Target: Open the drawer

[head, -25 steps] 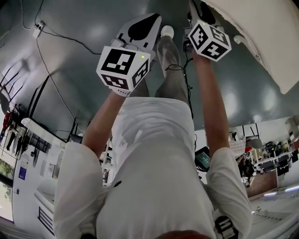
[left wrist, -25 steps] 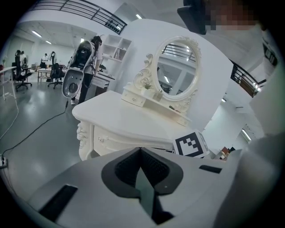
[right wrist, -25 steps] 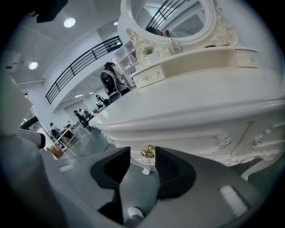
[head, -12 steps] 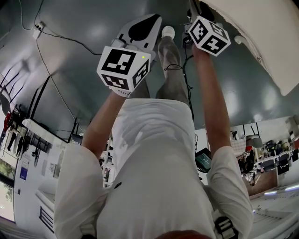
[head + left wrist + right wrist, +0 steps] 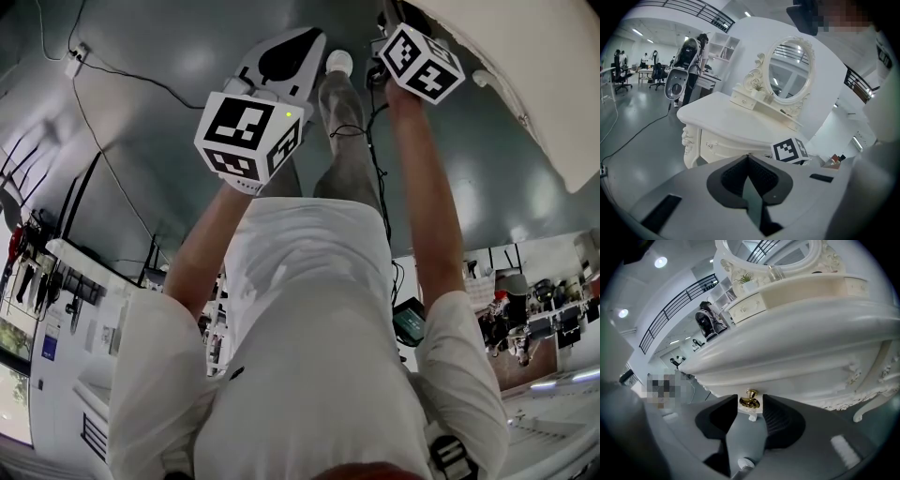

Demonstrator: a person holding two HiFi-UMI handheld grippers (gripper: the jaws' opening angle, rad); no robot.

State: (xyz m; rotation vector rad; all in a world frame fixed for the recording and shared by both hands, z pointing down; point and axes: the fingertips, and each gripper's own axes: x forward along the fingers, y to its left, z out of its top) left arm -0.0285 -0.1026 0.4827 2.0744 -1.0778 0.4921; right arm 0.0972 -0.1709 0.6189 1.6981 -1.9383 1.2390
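Observation:
A white carved dressing table (image 5: 801, 329) fills the right gripper view. Its drawer front (image 5: 806, 373) carries a small gold knob (image 5: 750, 401). My right gripper (image 5: 750, 398) is open, one jaw on each side of the knob with a thin gap on both sides. In the head view the right gripper's marker cube (image 5: 421, 63) is up against the table's edge (image 5: 525, 66) and hides the jaws. My left gripper (image 5: 749, 156) is shut on nothing and hangs back from the table (image 5: 724, 119). The head view shows the left gripper (image 5: 298, 45) left of the right one.
An oval mirror (image 5: 790, 70) and small upper drawers (image 5: 745, 99) stand on the tabletop. A black cable (image 5: 122, 80) runs over the grey floor to the left. A person (image 5: 696, 61) stands by desks behind the table. The holder's shoes (image 5: 337, 94) are near the table.
The right gripper's cube has edged up and slightly right, closer to the table. The left gripper has barely moved.

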